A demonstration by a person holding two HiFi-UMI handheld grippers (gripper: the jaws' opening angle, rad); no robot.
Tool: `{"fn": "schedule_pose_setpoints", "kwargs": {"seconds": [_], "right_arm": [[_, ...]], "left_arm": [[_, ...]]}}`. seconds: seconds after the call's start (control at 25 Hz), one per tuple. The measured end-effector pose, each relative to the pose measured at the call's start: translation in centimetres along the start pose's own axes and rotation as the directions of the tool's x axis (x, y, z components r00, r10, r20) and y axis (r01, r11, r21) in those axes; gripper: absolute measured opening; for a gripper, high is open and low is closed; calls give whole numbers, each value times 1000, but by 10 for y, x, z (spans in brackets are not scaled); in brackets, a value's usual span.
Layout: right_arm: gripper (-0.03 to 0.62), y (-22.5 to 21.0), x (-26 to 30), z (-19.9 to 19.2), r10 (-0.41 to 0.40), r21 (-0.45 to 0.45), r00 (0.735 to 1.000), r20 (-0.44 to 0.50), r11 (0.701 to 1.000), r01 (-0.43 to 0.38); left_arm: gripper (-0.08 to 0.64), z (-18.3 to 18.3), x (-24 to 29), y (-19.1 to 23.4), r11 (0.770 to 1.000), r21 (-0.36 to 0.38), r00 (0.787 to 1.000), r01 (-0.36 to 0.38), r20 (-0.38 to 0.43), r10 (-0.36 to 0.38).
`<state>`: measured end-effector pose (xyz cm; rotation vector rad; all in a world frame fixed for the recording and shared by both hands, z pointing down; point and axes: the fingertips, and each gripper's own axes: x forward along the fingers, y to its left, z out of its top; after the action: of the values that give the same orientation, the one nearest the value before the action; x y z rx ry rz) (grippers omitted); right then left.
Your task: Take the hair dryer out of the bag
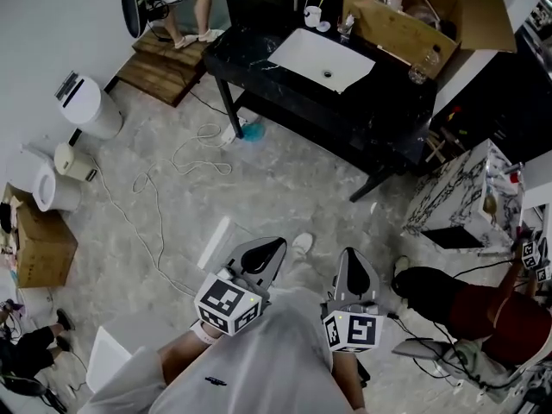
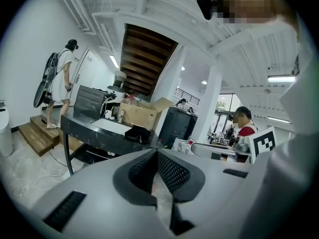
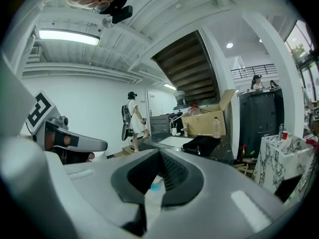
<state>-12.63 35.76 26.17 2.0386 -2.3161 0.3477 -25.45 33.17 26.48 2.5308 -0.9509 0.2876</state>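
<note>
Left tool (image 1: 269, 253) and right tool (image 1: 354, 264) both clenched, empty. Black bag (image 3: 202, 145) sits on the bench (image 1: 379, 119), likely soft; the hair dryer is unseen, presumably rigid, best gripped by its handle.

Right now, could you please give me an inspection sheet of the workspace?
Surface: black table with a white sink, across the floor from the grippers.
Job's things: black bag on the table; hair dryer not seen.
Clutter: cardboard box, cup and bottle on the table.
Grippers: left hand-held gripper and right hand-held gripper both shut, empty.
Cables: white cable trailing over the floor.
Surroundings: toilet, a person on a wooden step, a seated person.
</note>
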Motion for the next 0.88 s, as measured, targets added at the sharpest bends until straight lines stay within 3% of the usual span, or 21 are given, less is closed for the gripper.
{"fn": "schedule_pose_setpoints", "kwargs": {"seconds": [0.52, 0.88], "right_arm": [[11, -126, 123, 36, -48, 68, 999, -10, 997, 49], [11, -183, 186, 54, -34, 73, 999, -8, 997, 35]], "left_arm": [[8, 80, 164, 13, 998, 51, 997, 48, -62, -44], [8, 97, 234, 30, 999, 33, 995, 17, -96, -14]]}}
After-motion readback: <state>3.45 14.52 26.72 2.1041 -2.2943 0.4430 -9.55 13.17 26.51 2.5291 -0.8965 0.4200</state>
